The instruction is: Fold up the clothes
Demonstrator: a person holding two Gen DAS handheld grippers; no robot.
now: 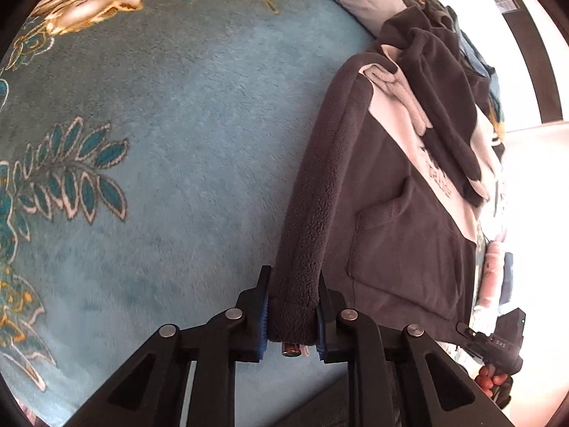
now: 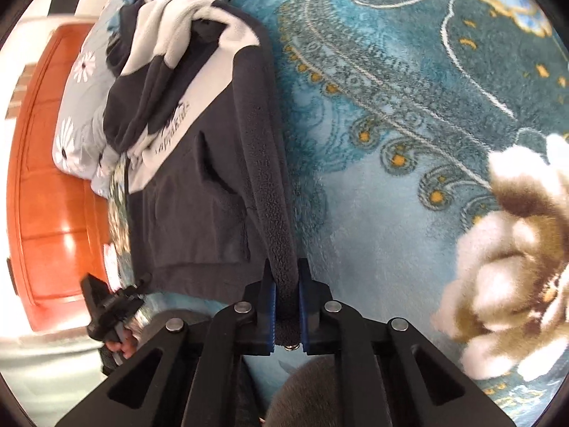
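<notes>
On the blue floral plush blanket (image 1: 185,149), I hold a dark grey fleece hoodie with a pale chest panel (image 1: 398,213) by its two near hem corners, the body stretched away from me with its hood and sleeves bunched at the far end. My left gripper (image 1: 292,315) has its jaws closed partway on a thick folded roll of fleece; my right gripper (image 2: 286,295) pinches a narrower edge, jaws nearly shut. The risk, as I judge it: the bulky left bite slips if I lift unevenly, or the loose sleeves drag and spoil the fold.
</notes>
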